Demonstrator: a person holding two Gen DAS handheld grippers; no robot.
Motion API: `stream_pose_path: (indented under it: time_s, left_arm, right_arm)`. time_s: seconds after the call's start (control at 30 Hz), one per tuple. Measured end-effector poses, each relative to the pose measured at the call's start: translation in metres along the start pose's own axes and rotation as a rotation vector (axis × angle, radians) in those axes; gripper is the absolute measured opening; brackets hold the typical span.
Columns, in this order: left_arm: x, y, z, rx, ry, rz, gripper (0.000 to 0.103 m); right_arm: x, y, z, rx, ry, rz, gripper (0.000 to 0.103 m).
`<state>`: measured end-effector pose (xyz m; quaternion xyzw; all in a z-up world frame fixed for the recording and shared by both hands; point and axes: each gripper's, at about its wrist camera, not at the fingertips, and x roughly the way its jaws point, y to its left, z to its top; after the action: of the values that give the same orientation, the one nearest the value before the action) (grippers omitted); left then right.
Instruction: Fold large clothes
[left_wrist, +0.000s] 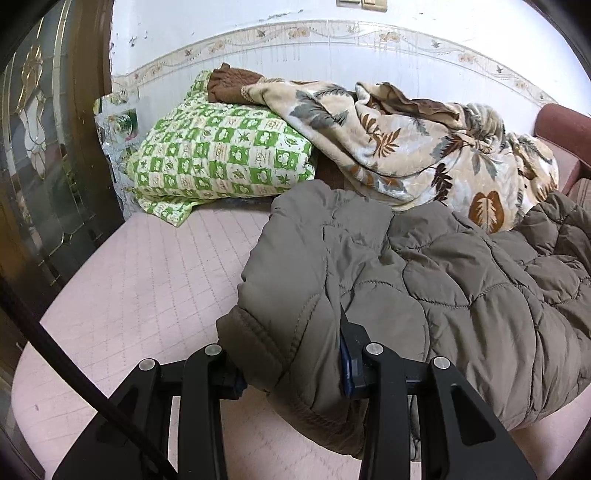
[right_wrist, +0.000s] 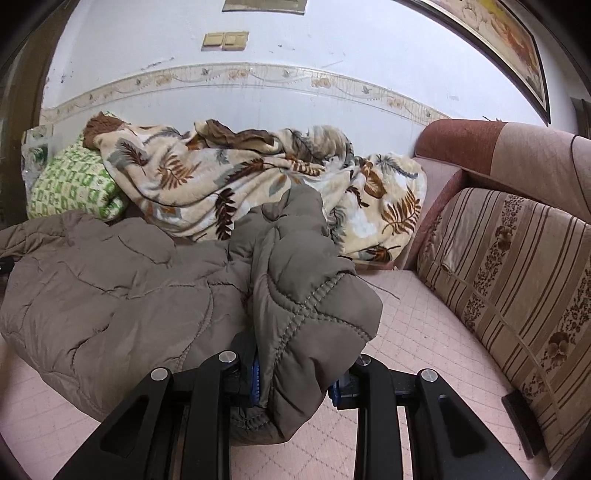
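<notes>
A large grey-brown quilted jacket (left_wrist: 461, 288) lies across the pink quilted seat cover (left_wrist: 140, 280). My left gripper (left_wrist: 295, 373) is shut on a thick bunch of the jacket near a ribbed cuff, lifted off the cover. In the right wrist view the same jacket (right_wrist: 110, 295) spreads to the left. My right gripper (right_wrist: 295, 384) is shut on another padded fold of it, which drapes over and hides the fingertips. Blue pads (right_wrist: 254, 384) show at the edges of that fold.
A leaf-patterned cream blanket (right_wrist: 240, 177) is heaped behind the jacket. A green checked pillow (left_wrist: 221, 151) lies at the back left. A striped sofa cushion (right_wrist: 517, 288) and the sofa's armrest (right_wrist: 498, 147) stand on the right. A glazed wooden door (left_wrist: 44, 147) borders the left.
</notes>
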<state>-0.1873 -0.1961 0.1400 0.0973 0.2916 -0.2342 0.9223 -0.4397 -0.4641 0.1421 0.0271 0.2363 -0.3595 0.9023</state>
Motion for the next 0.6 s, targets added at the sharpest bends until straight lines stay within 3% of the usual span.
stream_pose_path:
  time_s: [0.47, 0.6]
  left_arm:
    - [-0.079, 0.019, -0.073, -0.007, 0.006, -0.001, 0.037]
    - [-0.085, 0.020, -0.099, 0.005, 0.048, 0.007, 0.039]
  right_arm:
    - [-0.085, -0.005, -0.046, 0.031, 0.006, 0.032, 0.028]
    - [-0.097, -0.010, -0.068, 0.046, 0.046, 0.036, 0.028]
